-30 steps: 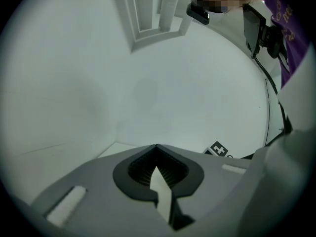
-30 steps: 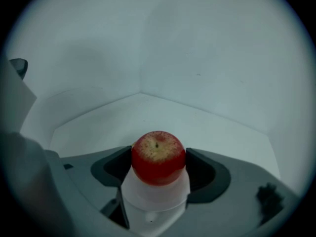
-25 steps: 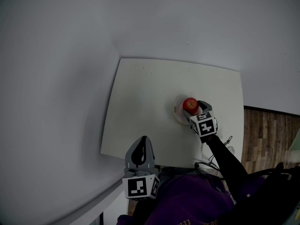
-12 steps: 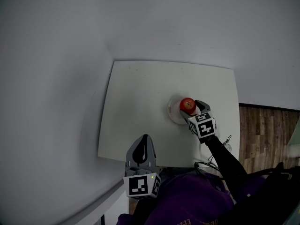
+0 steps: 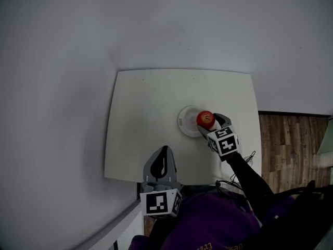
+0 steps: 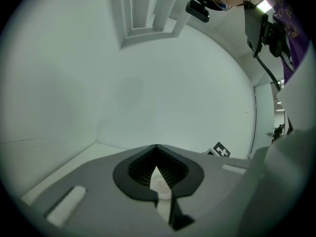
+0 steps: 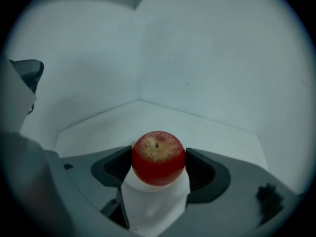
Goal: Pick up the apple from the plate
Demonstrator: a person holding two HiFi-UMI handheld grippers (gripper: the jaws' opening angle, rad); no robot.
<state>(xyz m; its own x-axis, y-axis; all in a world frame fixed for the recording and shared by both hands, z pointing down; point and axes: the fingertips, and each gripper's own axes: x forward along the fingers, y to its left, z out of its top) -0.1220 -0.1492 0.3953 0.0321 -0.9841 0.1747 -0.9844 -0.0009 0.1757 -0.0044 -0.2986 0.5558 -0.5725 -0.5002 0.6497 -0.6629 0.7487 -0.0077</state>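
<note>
The round red apple (image 7: 158,156), yellow-speckled around its stem dimple, sat stem-up between the jaws of the right gripper (image 5: 212,124). Both dark ribbed pads pressed its flanks at about the widest girth, so the gripper was clamped on the fruit. In the head view the apple lay over the right-hand edge of the small white round plate (image 5: 182,121), which stood on the white square bench (image 5: 145,113). From these views I could not tell whether the apple rested on the plate or was just clear of it.

The apple looked firm and fairly dense, with a smooth, waxy skin that I judged would slip under a light hold. Its round form gave the pads little area to bear on. A grip across the middle, level and on opposite sides as here, seemed the safest hold. Any higher or lower and the curve would likely squeeze the fruit out. Too hard a squeeze would probably bruise the flesh.

The left gripper (image 5: 163,154) hung at the near edge of the bench, well apart from the plate, its jaws together on nothing.
</note>
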